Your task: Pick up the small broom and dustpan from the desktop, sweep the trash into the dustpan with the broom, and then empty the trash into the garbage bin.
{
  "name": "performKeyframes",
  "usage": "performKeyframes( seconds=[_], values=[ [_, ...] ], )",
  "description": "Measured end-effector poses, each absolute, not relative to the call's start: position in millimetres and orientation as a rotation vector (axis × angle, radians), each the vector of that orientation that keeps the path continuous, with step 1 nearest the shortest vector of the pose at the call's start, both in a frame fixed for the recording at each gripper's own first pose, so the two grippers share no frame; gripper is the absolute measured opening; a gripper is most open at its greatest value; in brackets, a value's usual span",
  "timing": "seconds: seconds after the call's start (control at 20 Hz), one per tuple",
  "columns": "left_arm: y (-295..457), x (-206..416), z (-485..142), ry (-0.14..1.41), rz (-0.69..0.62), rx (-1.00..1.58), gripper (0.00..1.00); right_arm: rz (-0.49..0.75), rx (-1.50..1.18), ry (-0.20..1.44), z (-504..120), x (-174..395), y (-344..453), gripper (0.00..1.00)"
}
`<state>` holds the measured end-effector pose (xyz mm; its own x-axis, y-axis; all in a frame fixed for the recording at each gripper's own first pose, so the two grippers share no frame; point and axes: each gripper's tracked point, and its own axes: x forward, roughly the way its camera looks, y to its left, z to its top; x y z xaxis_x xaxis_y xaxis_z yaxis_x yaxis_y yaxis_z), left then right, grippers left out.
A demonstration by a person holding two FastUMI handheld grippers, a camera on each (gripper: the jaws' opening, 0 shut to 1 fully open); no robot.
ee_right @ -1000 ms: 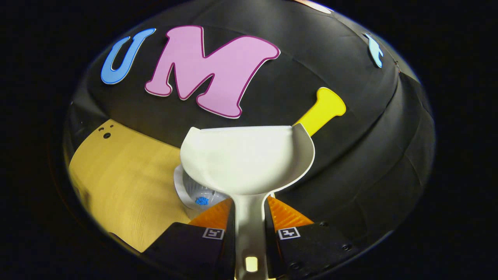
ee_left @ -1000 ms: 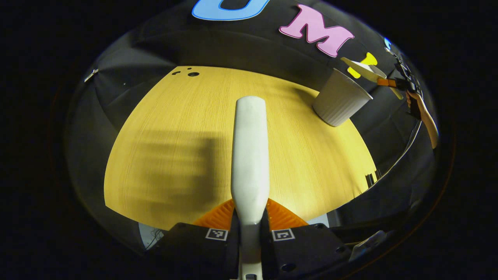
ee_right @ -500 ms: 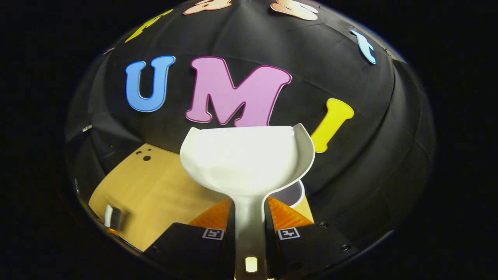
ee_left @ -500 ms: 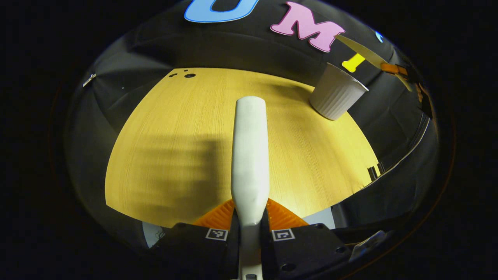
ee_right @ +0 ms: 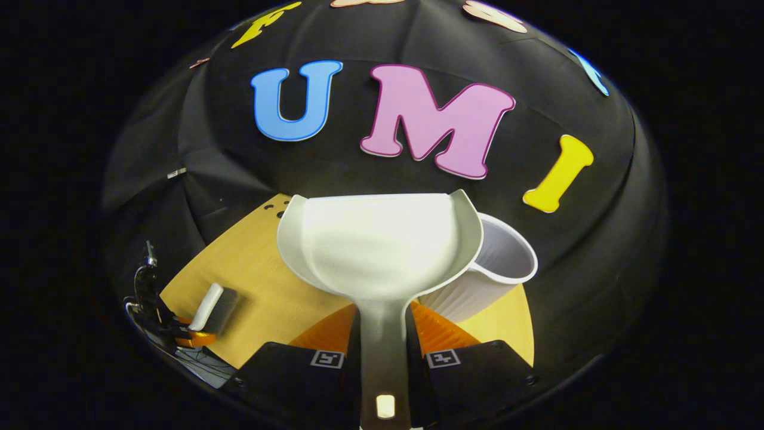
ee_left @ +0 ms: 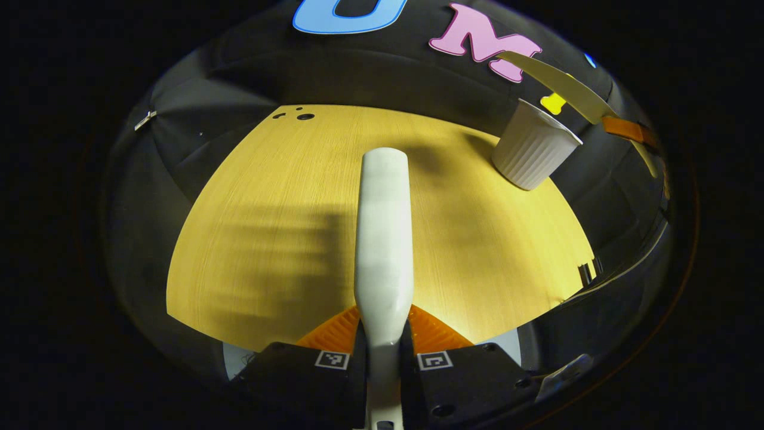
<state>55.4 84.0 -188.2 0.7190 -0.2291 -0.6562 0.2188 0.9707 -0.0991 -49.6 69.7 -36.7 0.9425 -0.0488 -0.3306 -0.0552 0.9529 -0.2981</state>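
Note:
In the left gripper view my left gripper (ee_left: 385, 319) is shut on the small white broom (ee_left: 384, 233), which points forward over the wooden table (ee_left: 268, 179). In the right gripper view my right gripper (ee_right: 384, 313) is shut on the handle of the white dustpan (ee_right: 376, 245), held in the air with its scoop looking empty. The white ribbed garbage bin (ee_right: 498, 272) stands just behind and right of the dustpan. From the left gripper view the bin (ee_left: 533, 154) is at the far right of the table, with the dustpan (ee_left: 564, 86) above it. I see no trash on the table.
The right gripper view has the broom (ee_right: 212, 307) and the left gripper low at the left, over the table's (ee_right: 262, 292) near edge. A few small dark holes (ee_left: 301, 115) mark the table's far corner. Black cloth walls close in behind the table.
My right gripper has swung the dustpan off the bin's mouth and levelled it; the bin now appears to its right. The left gripper and broom have barely moved.

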Motion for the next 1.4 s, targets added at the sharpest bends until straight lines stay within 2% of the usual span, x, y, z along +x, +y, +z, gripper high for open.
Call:
performKeyframes(
  seconds=[0.05, 0.25, 0.3, 0.35, 0.55, 0.85, 0.9, 0.95, 1.0, 1.05, 1.1, 1.25, 1.3, 1.4],
  values=[
    [85, 58, -190, 0.732, -0.242, -0.01, 0.27, 0.018, -0.295, 0.369, -55, -53, 77, 0.31],
    [86, 67, -199, 0.757, -0.208, 0.008, 0.26, 0.047, -0.239, 0.493, -136, -57, 85, 0.35],
    [86, 71, -202, 0.762, -0.2, 0.022, 0.26, 0.048, -0.215, 0.525, -156, -56, 85, 0.39],
    [87, 77, -204, 0.764, -0.192, 0.041, 0.26, 0.049, -0.189, 0.553, -174, -57, 83, 0.35],
    [85, 109, -207, 0.783, -0.163, 0.105, 0.27, 0.014, -0.12, 0.643, -229, -57, 59, 0.35],
    [71, 150, -216, 0.839, -0.135, 0.161, 0.28, -0.022, -0.075, 0.725, -272, -30, 32, 0.35],
    [69, 151, -216, 0.856, -0.131, 0.158, 0.28, -0.02, -0.074, 0.74, -276, -27, 30, 0.31],
    [68, 153, -218, 0.876, -0.123, 0.161, 0.28, -0.022, -0.073, 0.745, -278, -26, 29, 0.31],
    [68, 155, -219, 0.891, -0.118, 0.165, 0.28, -0.019, -0.082, 0.733, -281, -22, 29, 0.35],
    [68, 157, -221, 0.909, -0.118, 0.166, 0.29, -0.016, -0.093, 0.736, -282, -22, 30, 0.31],
    [68, 159, -223, 0.922, -0.118, 0.171, 0.29, -0.012, -0.105, 0.742, -286, -23, 32, 0.36],
    [64, 160, -230, 0.96, -0.125, 0.197, 0.28, 0.0, -0.118, 0.759, -289, -22, 36, 0.31],
    [61, 159, -231, 0.963, -0.123, 0.202, 0.29, 0.007, -0.112, 0.769, -291, -20, 37, 0.37],
    [58, 158, -231, 0.967, -0.119, 0.211, 0.31, 0.041, -0.101, 0.794, -296, -21, 42, 0.38]
  ],
)
